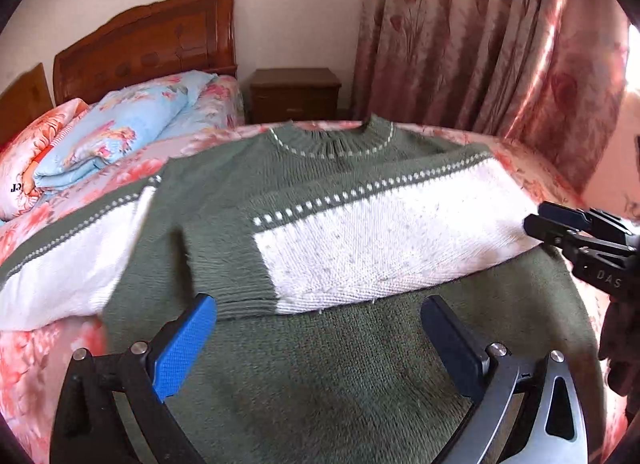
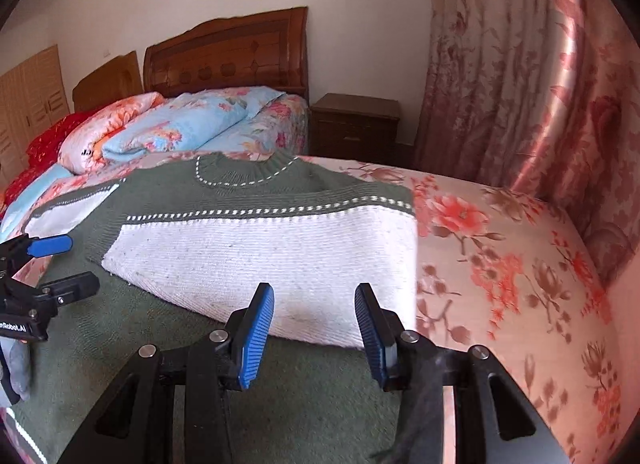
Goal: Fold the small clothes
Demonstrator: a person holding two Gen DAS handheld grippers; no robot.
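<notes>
A green and white knitted sweater (image 1: pixel 320 368) lies flat, front up, on the floral bed (image 2: pixel 500 264), collar toward the headboard. One sleeve (image 2: pixel 260 256) is folded across the chest, its green cuff near the middle. The other sleeve (image 1: pixel 68 264) stretches out to the left. My left gripper (image 1: pixel 318 302) hovers open over the green body just below that cuff, with nothing between its pads. My right gripper (image 2: pixel 314 290) is open above the fold's near edge, empty. Each gripper shows in the other's view: the right gripper (image 1: pixel 538 216) by the fold, the left gripper (image 2: pixel 80 260) at the left.
A folded blue floral quilt (image 1: pixel 120 132) and pillows sit near the wooden headboard (image 1: pixel 148 40). A dark nightstand (image 1: pixel 296 94) stands beyond the bed. Pink flowered curtains (image 1: pixel 480 44) hang along the right. Bare bed sheet lies right of the sweater.
</notes>
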